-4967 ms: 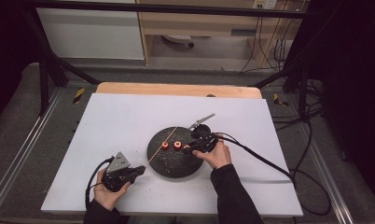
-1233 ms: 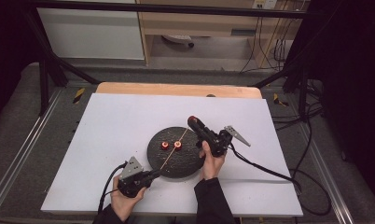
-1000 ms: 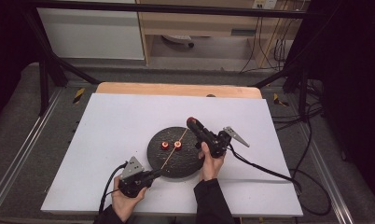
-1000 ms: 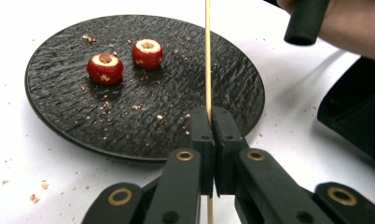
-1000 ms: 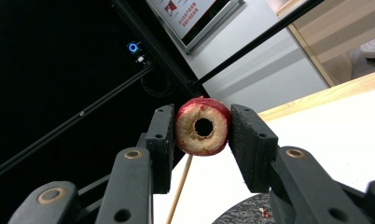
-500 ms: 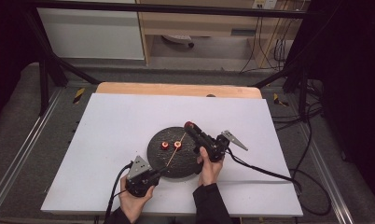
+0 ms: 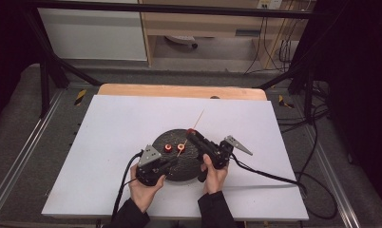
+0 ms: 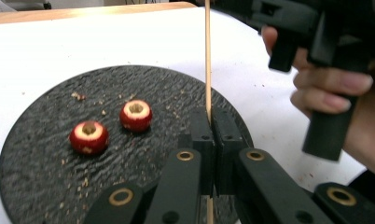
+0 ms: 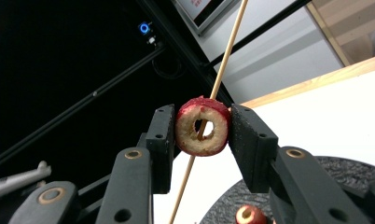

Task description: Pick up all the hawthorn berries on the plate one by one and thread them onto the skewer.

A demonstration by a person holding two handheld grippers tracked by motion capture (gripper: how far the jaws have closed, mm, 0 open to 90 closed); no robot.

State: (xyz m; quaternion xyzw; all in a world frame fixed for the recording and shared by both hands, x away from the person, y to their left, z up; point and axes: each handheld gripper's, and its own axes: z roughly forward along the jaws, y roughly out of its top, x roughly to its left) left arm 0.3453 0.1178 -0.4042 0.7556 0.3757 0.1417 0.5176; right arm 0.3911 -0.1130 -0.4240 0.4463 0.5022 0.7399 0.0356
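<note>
- The table (image 7: 108, 142) carries a white sheet that covers nearly all of it; a strip of bare light wood shows along the far edge.
- A round black slate plate (image 7: 189, 166) with a rough, pebbled face lies near the person's side of the table, dusted with pale crumbs.
- Two cored red fruit pieces (image 8: 88, 137) sit on the plate close together, cut faces up, each with a hole through the middle.
- The left hand-held gripper (image 7: 172, 160) is clamped narrow on a thin wooden skewer (image 8: 207, 60), which rises from between its pads and slants up over the plate toward the far side.
- The right hand-held gripper (image 7: 191, 133) pinches a red fruit ring (image 9: 203, 126) between its pads, held in the air over the plate's far rim; the skewer passes through the ring's hole.
- A black cable (image 7: 270, 175) trails from the right gripper across the white sheet to the table's right edge.
- Around the table: grey carpeted floor, metal rails at both sides, black frame struts, yellow-and-black tape marks.
- Beyond the table stand a white cabinet (image 7: 91, 33) and a light wooden desk, with cables hanging at the right; the room's sides are dark.
</note>
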